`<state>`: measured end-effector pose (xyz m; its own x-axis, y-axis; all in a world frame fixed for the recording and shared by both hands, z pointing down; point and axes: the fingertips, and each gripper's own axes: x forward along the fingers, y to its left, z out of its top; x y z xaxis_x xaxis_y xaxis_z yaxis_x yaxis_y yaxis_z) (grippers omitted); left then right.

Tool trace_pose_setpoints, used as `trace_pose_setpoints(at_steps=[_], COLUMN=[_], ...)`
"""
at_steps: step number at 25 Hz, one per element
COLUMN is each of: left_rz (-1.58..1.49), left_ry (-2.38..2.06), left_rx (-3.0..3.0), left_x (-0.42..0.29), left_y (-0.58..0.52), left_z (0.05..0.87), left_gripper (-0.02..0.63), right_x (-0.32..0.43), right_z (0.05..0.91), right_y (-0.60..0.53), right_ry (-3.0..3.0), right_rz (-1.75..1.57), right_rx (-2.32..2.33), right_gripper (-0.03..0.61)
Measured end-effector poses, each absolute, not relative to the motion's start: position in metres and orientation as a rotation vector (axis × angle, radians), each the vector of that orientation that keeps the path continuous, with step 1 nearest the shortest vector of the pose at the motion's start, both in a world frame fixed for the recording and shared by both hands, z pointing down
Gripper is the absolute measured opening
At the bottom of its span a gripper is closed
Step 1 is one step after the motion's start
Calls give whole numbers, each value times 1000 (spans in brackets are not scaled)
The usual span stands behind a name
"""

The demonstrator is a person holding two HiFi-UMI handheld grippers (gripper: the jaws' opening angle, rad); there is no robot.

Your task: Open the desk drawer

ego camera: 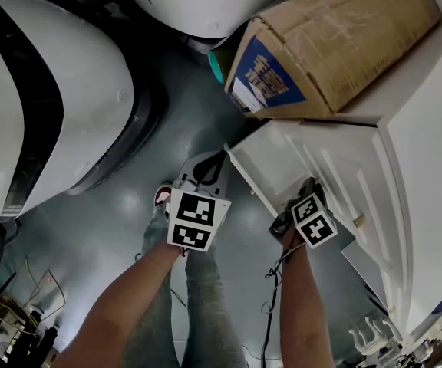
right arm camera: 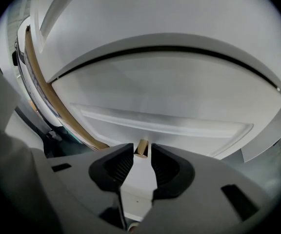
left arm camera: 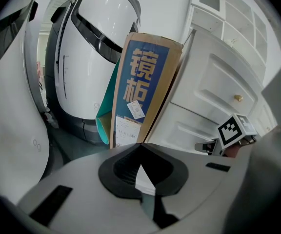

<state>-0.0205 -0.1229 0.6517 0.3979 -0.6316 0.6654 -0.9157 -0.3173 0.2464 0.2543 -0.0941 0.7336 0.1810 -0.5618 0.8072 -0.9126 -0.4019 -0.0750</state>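
R gripper [right arm camera: 141,153] is at the drawer [right arm camera: 179,99] front. Its jaws are narrow, w/ the small brass knob [right arm camera: 141,148] sitting right btwn the tips and the pads close against both its sides. The drawer's white panel fills most of the right gripper view, w/ a raised moulding just above the knob and a dark seam along the top edge.

In head view the drawer is on the white desk [ego camera: 436,129] face, right of centre. The R gripper's marker cube is just in front of it, and the forearm comes up from the bottom edge. The drawer front looks flush w/ the rest of the desk face. A 2nd knob [ego camera: 357,221] shows on the next panel, near the R gripper but apart from it.

L gripper [ego camera: 217,159] hangs over the dark floor [ego camera: 144,175], left of the desk corner and touching nothing. Its jaws are together at the tips w/ nothing btwn them.

A long cardboard box [ego camera: 336,44] w/ a blue label lies on the desk top, one end sticking out past the desk edge. A big white rounded machine [ego camera: 52,90] stands at left, well apart from both grippers. The person's legs show below, btwn the two arms.
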Motion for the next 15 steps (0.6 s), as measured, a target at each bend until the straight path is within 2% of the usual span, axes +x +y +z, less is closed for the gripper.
trace_pose_setpoints(at_steps=[4,15], left_rz=[615,625], left_ry=[-1298,-1296], left_rx=[2068,2093], left_x=[-17,-28], left_y=[-122,-127], left_z=[651,649], left_gripper=[12,12], right_x=[254,253], right_z=[735,735], right_y=[-94,-95], right_ry=[-1367,-1352], right_rz=[1115,1123], right_rx=[2031,2032], right_gripper=[92,87])
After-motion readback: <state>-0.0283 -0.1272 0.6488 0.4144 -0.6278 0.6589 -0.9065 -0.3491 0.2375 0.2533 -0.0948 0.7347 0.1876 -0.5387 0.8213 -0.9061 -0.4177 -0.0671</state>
